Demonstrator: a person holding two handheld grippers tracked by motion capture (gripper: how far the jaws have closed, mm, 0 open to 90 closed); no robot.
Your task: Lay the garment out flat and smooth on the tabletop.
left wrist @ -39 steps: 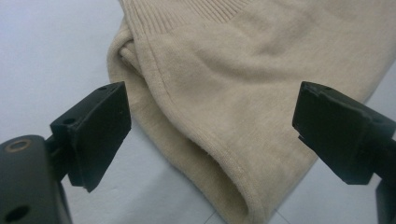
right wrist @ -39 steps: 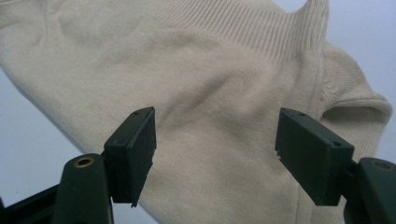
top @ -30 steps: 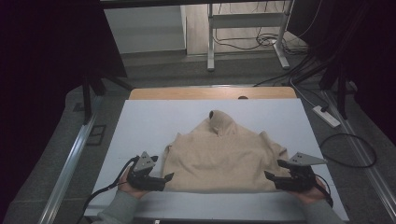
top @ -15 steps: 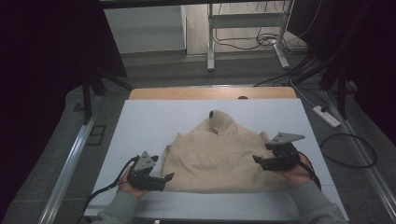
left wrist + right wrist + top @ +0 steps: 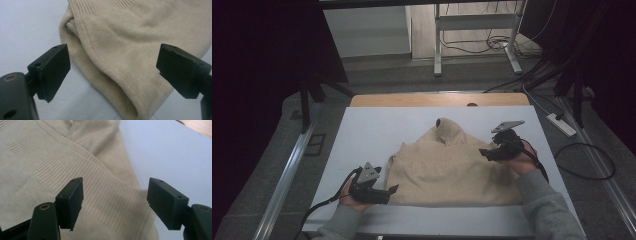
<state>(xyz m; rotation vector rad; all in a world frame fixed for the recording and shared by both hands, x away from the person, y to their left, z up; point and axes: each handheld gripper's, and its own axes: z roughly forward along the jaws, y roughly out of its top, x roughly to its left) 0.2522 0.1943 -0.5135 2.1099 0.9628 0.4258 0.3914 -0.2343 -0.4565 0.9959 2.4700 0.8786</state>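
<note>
We see a beige sweater [image 5: 452, 167] lying flat on the pale worktop [image 5: 377, 130], its collar pointing away from us and its hem along the near edge. It sits between our two grippers. Our left gripper [image 5: 386, 192] rests low at the sweater's near left corner, its jaws spread wide and empty; in the left gripper view the folded corner of the sweater [image 5: 130, 62] lies just ahead of and between those jaws, with its rounded hem edge running toward us and bare worktop [image 5: 27, 27] off to the jaws' left. Our right gripper [image 5: 485, 152] hovers over the sweater's right shoulder area, farther from us than the left one, jaws also wide apart and holding nothing. In the right gripper view a ribbed band of the sweater [image 5: 82, 167] runs under the jaws, the left jaw over the knit and the right jaw out past the fabric's edge, above bare worktop [image 5: 175, 152]. Whether either gripper touches the fabric we cannot tell.
</note>
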